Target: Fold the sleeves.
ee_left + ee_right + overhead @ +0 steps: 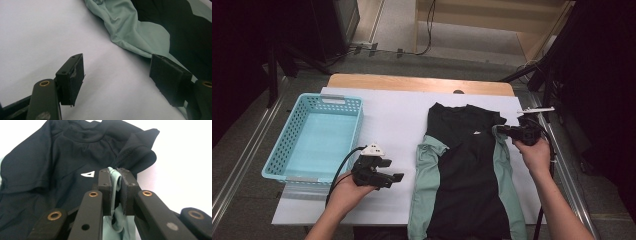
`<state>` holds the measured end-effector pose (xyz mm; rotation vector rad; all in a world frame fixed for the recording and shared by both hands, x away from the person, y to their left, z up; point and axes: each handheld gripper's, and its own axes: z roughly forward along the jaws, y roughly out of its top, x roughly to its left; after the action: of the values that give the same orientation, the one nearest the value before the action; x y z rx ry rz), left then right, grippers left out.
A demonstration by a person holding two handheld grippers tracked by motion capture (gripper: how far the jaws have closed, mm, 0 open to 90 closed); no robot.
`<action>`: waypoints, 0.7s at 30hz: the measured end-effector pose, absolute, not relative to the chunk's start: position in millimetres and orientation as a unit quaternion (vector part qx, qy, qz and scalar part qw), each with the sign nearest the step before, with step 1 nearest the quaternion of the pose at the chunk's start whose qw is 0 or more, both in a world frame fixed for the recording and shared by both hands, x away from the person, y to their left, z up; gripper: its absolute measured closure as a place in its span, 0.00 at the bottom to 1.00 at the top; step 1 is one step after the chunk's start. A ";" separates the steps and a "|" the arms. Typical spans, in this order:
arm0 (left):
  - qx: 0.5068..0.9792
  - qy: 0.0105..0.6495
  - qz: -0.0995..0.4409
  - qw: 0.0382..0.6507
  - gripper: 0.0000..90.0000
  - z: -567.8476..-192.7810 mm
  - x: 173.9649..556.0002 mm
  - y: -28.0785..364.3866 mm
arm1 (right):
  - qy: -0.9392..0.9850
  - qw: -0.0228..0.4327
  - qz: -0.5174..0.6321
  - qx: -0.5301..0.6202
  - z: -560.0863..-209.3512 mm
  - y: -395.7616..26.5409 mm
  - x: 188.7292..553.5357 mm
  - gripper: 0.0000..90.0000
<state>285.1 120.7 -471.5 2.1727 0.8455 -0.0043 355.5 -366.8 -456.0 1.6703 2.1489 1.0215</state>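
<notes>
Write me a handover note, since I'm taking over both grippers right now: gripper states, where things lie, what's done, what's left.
Right gripper: shut on the shirt's green sleeve edge, near the collar.
Left gripper: open, holding nothing, over the white sheet beside the shirt's left green side.
Shirt lies flat on the sheet, hem toward the person; blue basket sits to its left, with nothing in it.
Done: one sleeve gripped.
Left: probably folding, then the basket.

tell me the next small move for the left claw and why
Probably bring the left claw over to the shirt's near green edge and close on it. The right claw already pinches the green fabric at the other side, while the left hangs open over bare white table cover.
</notes>
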 end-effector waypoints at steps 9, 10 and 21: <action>0.857 0.332 -0.002 0.394 0.32 -471.5 285.1 120.7 | 0.744 0.109 0.349 0.559 -455.5 -356.6 355.0 0.87; 0.857 0.332 -0.002 0.394 0.32 -471.6 285.1 120.7 | 0.746 0.108 0.348 0.557 -455.5 -355.5 355.1 0.87; 0.858 0.331 -0.003 0.393 0.32 -471.6 285.1 120.6 | 0.761 0.092 0.345 0.542 -458.0 -339.5 355.3 0.86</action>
<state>285.1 120.6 -471.6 2.1775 0.8394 -0.0072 355.3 -339.5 -458.0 1.6097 2.2582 1.0248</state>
